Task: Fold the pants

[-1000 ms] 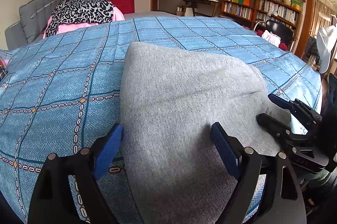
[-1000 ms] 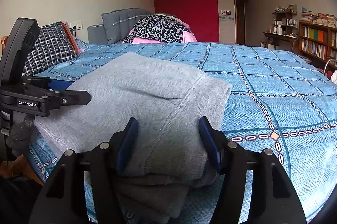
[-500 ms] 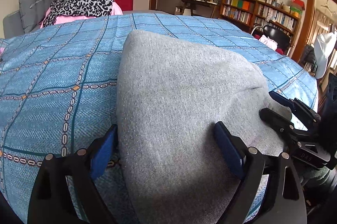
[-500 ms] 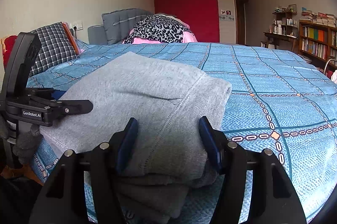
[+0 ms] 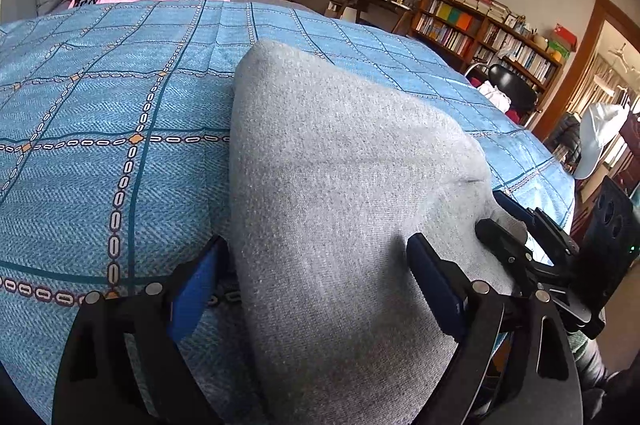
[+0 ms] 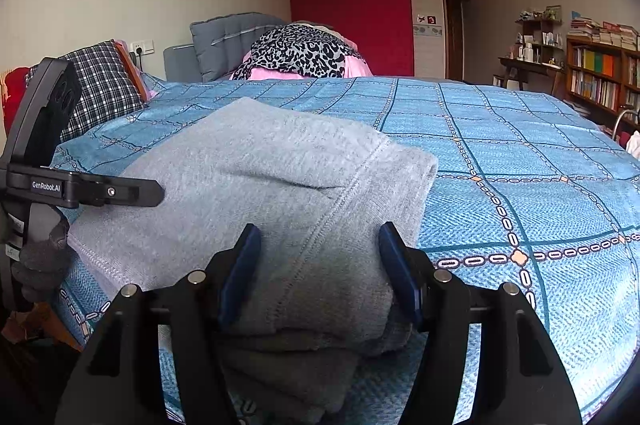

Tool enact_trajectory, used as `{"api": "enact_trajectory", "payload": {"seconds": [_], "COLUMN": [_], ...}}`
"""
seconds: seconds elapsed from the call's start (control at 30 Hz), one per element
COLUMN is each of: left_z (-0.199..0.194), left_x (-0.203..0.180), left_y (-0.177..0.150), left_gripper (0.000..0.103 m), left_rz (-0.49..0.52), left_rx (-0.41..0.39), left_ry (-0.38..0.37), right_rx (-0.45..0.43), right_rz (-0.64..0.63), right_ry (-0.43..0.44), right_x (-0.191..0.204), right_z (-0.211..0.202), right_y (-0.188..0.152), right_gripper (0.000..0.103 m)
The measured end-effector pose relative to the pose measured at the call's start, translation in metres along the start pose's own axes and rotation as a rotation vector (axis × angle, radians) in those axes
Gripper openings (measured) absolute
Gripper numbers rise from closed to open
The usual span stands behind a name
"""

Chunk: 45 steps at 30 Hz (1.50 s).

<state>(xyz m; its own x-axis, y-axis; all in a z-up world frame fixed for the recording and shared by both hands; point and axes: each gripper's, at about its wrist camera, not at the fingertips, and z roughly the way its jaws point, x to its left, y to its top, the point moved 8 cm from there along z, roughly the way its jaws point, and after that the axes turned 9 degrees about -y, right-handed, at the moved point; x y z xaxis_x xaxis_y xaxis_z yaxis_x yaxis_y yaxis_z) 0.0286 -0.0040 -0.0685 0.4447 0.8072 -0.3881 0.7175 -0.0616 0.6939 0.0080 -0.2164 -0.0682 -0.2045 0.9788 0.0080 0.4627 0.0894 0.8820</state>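
The folded pants (image 6: 280, 185) lie straight ahead between both wide-open, empty grippers: left gripper (image 5: 316, 285), right gripper (image 6: 318, 265).

Left gripper (image 5: 316, 289): jaws wide apart, fingers level, low, pointing fwd; blue pads (image 5: 192, 289) showing.
Right gripper (image 6: 320, 267): jaws wide apart, level, low, pointing fwd.
Relation: side by side, near each other; each seen side-on in the other's cam.
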Motion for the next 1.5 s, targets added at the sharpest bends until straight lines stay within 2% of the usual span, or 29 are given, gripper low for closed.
{"api": "enact_trajectory", "payload": {"seconds": [0.03,0.07,0.2,0.3,0.43,0.63,0.8,1.03,1.07,1.1,1.27,1.33,1.5], "left_z": [-0.004,-0.008,-0.021,-0.02,-0.007,0.013,0.021,0.032,0.033,0.035,0.032,0.027,0.02], "left_x": [0.001,0.003,0.01,0.016,0.018,0.024,0.03,0.024,0.021,0.018,0.015,0.013,-0.004], "left_y": [0.004,0.009,0.027,0.037,0.041,0.033,0.033,0.041,0.041,0.041,0.042,0.045,0.06], "left_gripper": [0.09,0.09,0.09,0.09,0.09,0.09,0.09,0.09,0.089,0.083,0.061,0.052,0.042], "left_rz": [-0.006,-0.011,-0.031,-0.027,-0.039,-0.095,-0.143,-0.129,-0.121,-0.115,-0.101,-0.095,-0.046], "left_rx": [-0.008,-0.018,-0.041,-0.028,0.019,0.083,0.114,0.146,0.152,0.158,0.153,0.138,0.114], "left_ry": [0.001,0.002,-0.021,-0.003,-0.024,-0.066,-0.138,-0.219,-0.235,-0.25,-0.255,-0.251,-0.228], "right_rx": [0.014,0.033,0.053,0.07,0.15,0.293,0.348,0.376,0.375,0.371,0.343,0.324,0.249], "right_rz": [0.006,0.021,0.122,0.191,0.262,0.41,0.4,0.412,0.41,0.404,0.38,0.365,0.34], "right_ry": [0.0,0.005,0.041,0.079,0.115,0.237,0.326,0.37,0.371,0.371,0.358,0.352,0.345], "right_x": [-0.001,-0.002,-0.014,-0.025,-0.039,-0.048,-0.029,-0.021,-0.02,-0.02,-0.019,-0.019,-0.022], "right_z": [0.0,0.001,-0.004,-0.006,0.009,0.04,0.05,0.062,0.064,0.065,0.062,0.057,0.041], "right_y": [0.002,0.004,0.014,0.022,0.023,0.019,0.021,0.028,0.028,0.027,0.026,0.028,0.044], "right_gripper": [0.078,0.079,0.079,0.079,0.079,0.078,0.072,0.072,0.072,0.072,0.051,0.046,0.041]}}
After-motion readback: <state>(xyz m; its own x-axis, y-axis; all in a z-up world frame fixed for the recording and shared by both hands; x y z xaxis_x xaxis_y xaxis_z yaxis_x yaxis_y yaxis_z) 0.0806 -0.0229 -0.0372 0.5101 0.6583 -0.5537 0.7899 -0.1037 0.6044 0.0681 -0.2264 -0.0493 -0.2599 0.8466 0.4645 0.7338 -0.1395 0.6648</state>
